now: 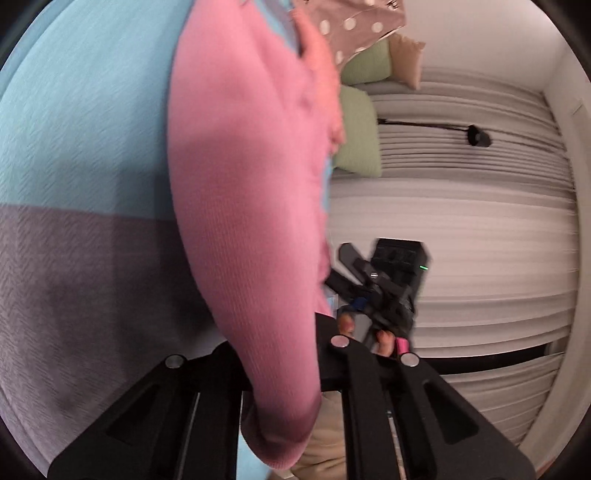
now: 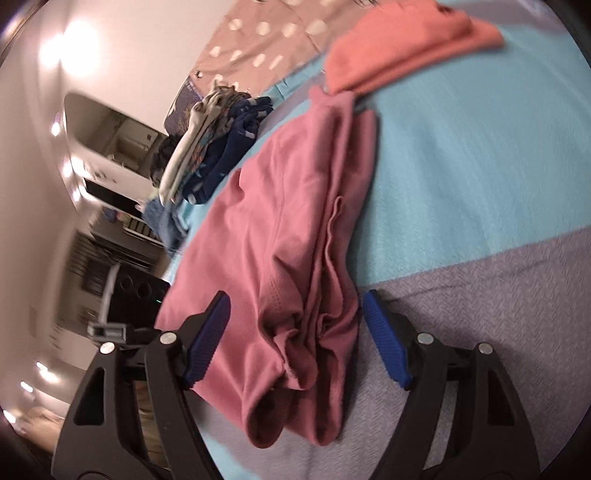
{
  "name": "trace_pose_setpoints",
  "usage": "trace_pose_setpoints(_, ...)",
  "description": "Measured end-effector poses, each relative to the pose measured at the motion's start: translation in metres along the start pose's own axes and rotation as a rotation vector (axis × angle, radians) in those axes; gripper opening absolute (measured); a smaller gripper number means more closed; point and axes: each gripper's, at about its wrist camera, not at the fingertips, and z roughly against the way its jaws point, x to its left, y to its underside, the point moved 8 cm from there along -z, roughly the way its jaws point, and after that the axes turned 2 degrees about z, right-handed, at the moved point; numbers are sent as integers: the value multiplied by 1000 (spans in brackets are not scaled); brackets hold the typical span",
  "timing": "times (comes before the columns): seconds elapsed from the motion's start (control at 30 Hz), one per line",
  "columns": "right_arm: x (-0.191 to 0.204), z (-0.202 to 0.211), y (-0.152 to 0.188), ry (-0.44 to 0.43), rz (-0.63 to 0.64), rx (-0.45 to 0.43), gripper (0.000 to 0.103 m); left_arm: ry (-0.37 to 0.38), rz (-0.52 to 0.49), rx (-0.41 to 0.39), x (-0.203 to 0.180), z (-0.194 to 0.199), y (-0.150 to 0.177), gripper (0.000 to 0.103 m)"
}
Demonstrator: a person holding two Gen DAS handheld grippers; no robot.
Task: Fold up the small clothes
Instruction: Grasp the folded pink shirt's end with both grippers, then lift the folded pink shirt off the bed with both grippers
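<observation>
A pink garment (image 2: 280, 236) lies bunched lengthwise on the blue and grey blanket (image 2: 480, 177). My right gripper (image 2: 295, 332) is open, its blue-padded fingers (image 2: 207, 339) on either side of the garment's near end. In the left wrist view the pink garment (image 1: 251, 206) fills the middle and runs down between the jaws of my left gripper (image 1: 280, 369); the fingertips are hidden under the cloth. The right gripper (image 1: 373, 291) shows beyond it, in the person's hand.
A salmon cloth (image 2: 402, 44) lies further along the blanket. A pile of dark blue and grey clothes (image 2: 218, 140) sits at the blanket's edge. Green cushions (image 1: 360, 129) and a dotted fabric (image 1: 354, 26) lie beyond. White curtains (image 1: 461, 206) hang behind.
</observation>
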Motion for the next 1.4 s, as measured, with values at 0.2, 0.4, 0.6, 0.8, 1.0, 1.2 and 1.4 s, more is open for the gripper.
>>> trace_pose_setpoints(0.2,-19,-10,-18,-85,-318,176,82,114,47,3,-19,4,-6,10)
trace_pose_setpoints(0.4,-21,-21,-26,-64,-496,249,89,181,53,-7,-37,9,-12,10)
trace_pose_setpoints(0.6,-14,-38,-33,-30,-580,272,90,212,61,6,-32,20,-7,10)
trace_pose_setpoints(0.8,-1,-71,-63,-77,-572,319,92,199,57,16,-27,22,-5,10)
trace_pose_setpoints(1.0,-2,-70,-76,-144,-549,312,89,118,-4,19,-22,19,-3,10)
trace_pose_setpoints(1.2,2,-55,-72,-121,-458,265,66,169,34,17,-20,23,-11,10)
trace_pose_setpoints(1.4,9,-40,-60,-122,-479,236,67,298,175,18,-25,32,-21,10)
